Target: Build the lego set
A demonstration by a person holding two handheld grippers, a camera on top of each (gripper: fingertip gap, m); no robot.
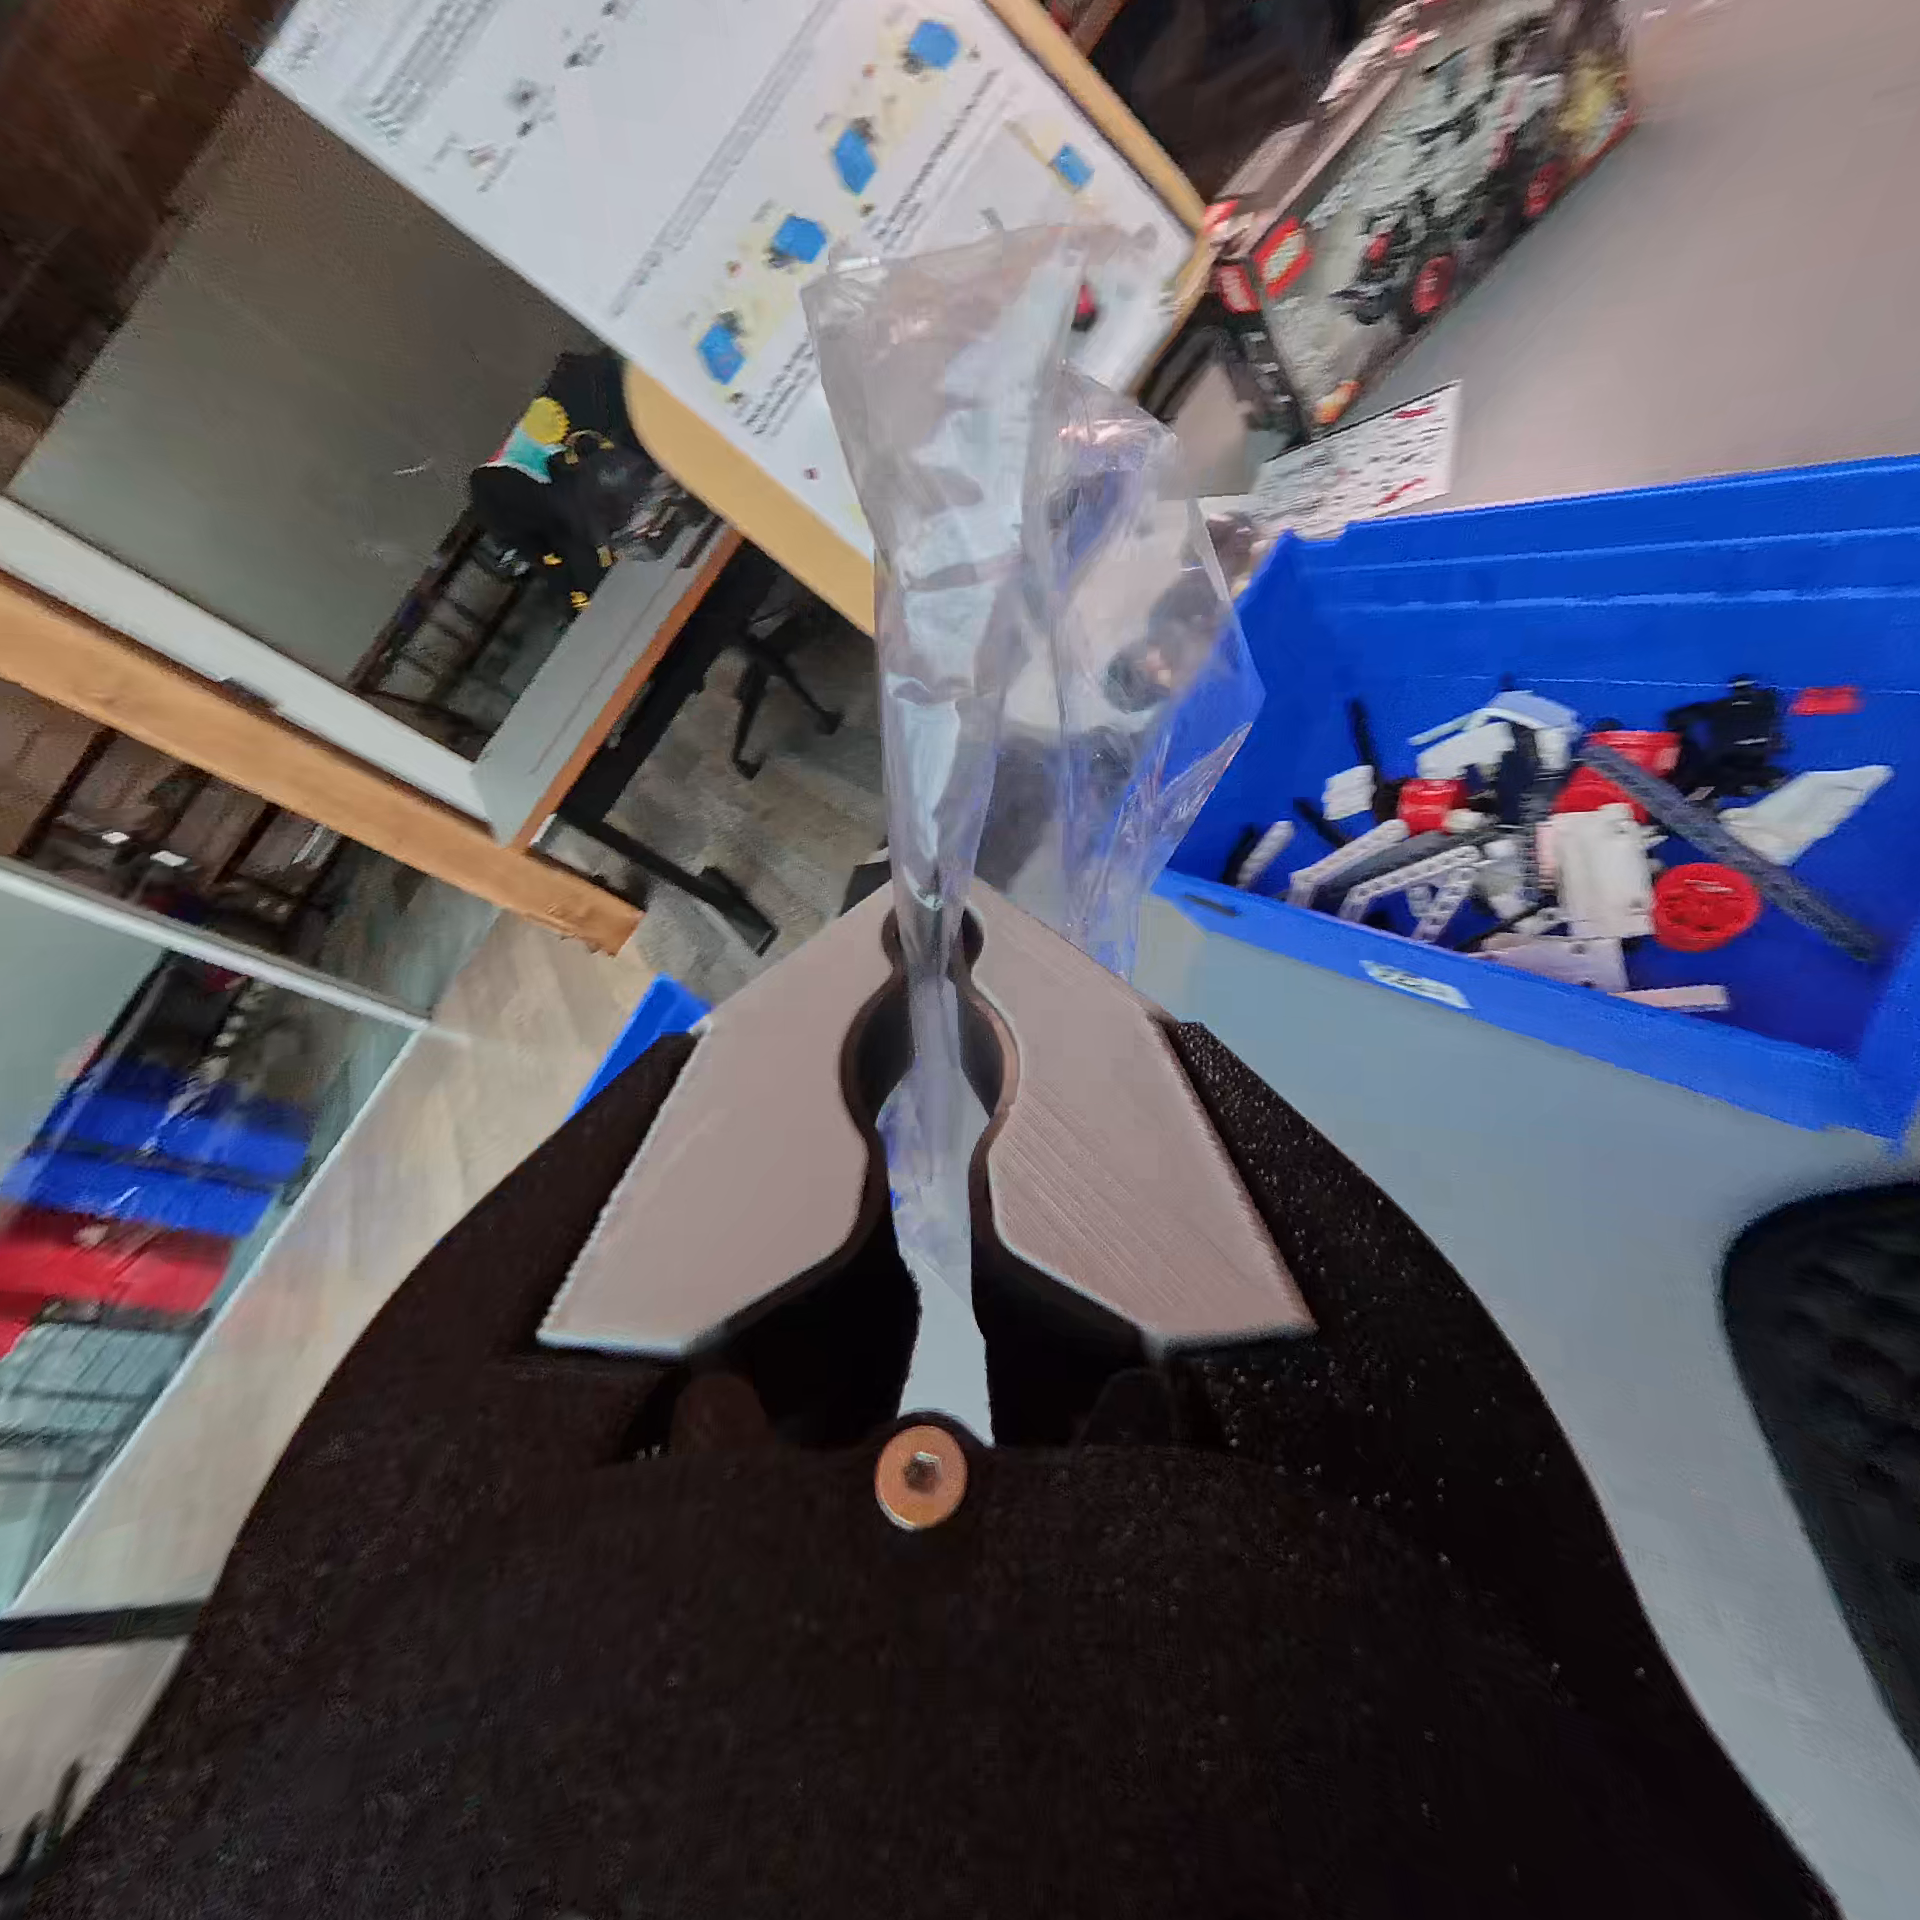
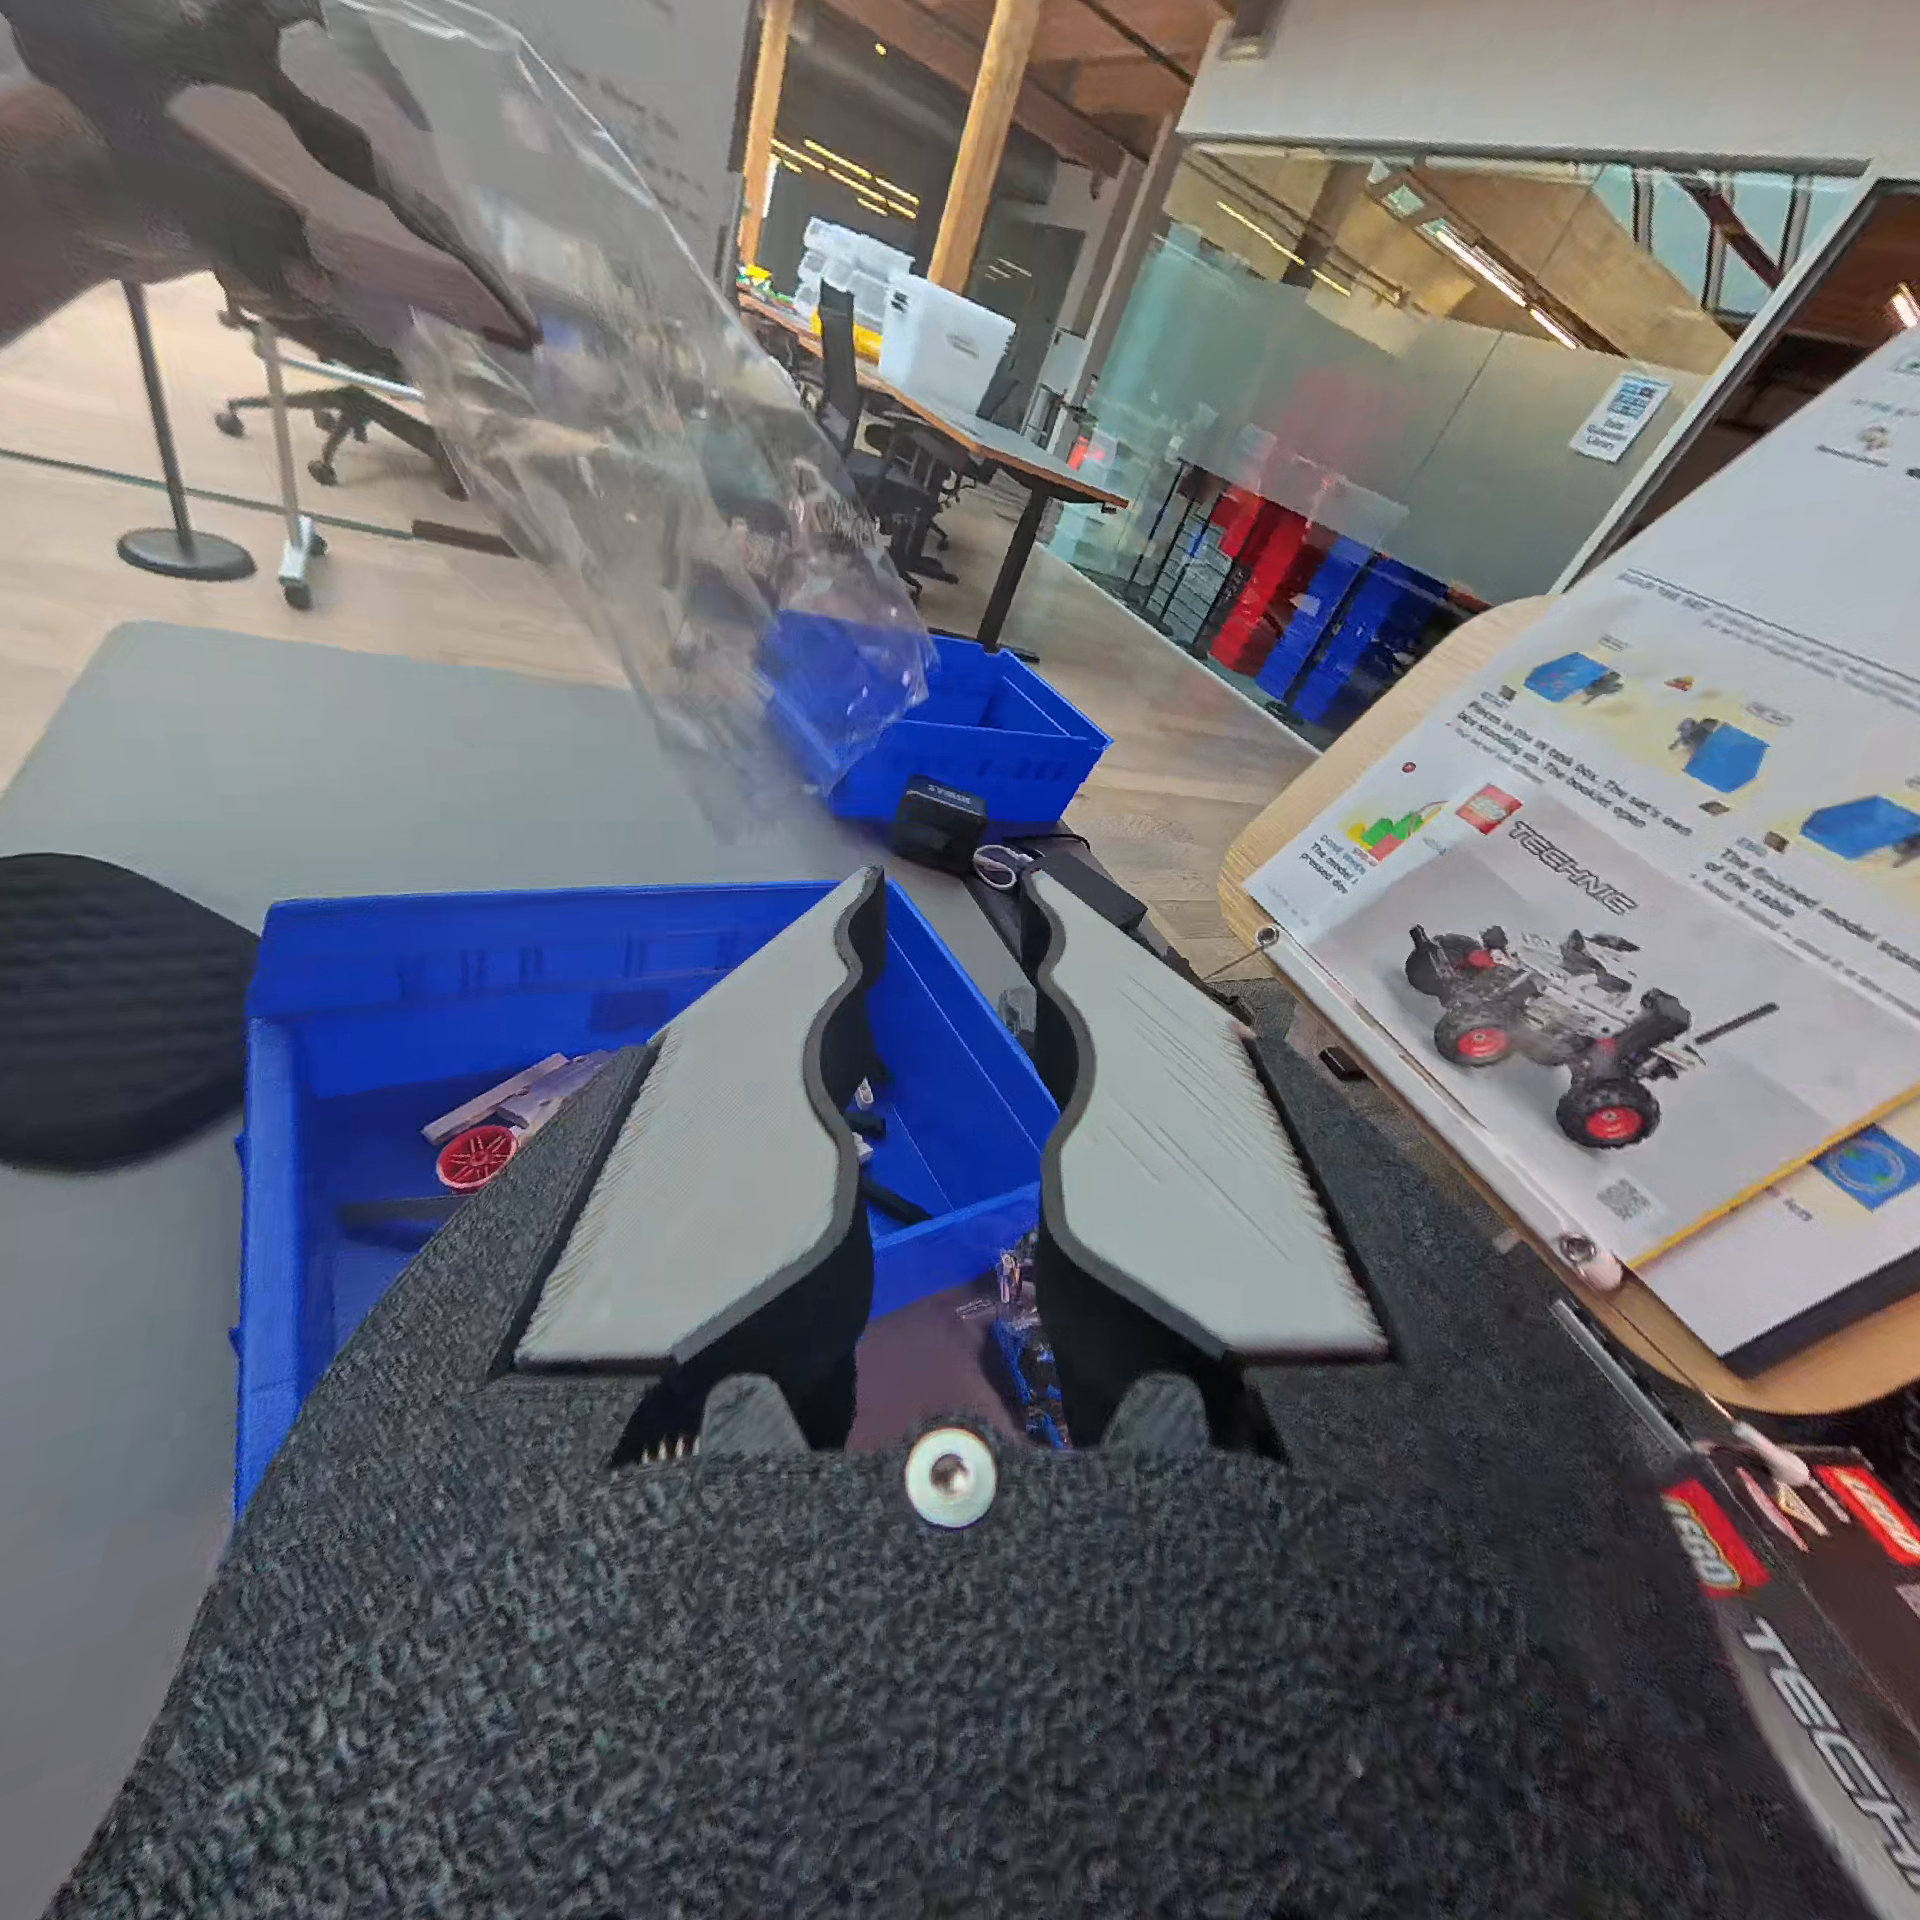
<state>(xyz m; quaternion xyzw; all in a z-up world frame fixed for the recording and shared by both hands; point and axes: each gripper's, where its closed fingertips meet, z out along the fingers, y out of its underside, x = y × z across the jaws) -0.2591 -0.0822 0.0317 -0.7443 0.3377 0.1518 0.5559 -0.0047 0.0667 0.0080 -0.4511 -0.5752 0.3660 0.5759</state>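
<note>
My left gripper is shut on a clear plastic bag and holds it up in the air to the left of a blue bin. The bin holds several loose white, black and red lego parts. In the right wrist view the same bag hangs from the left gripper at the upper left, above the table. My right gripper is open and empty, over the near blue bin, where a red wheel and a few parts lie.
A second, smaller blue bin stands farther back by a small black device. An instruction board leans at the right, the lego box beside it. A black pad lies at the left on the grey table. Some 30 centimeters of space lies between my two pairs of fingers.
</note>
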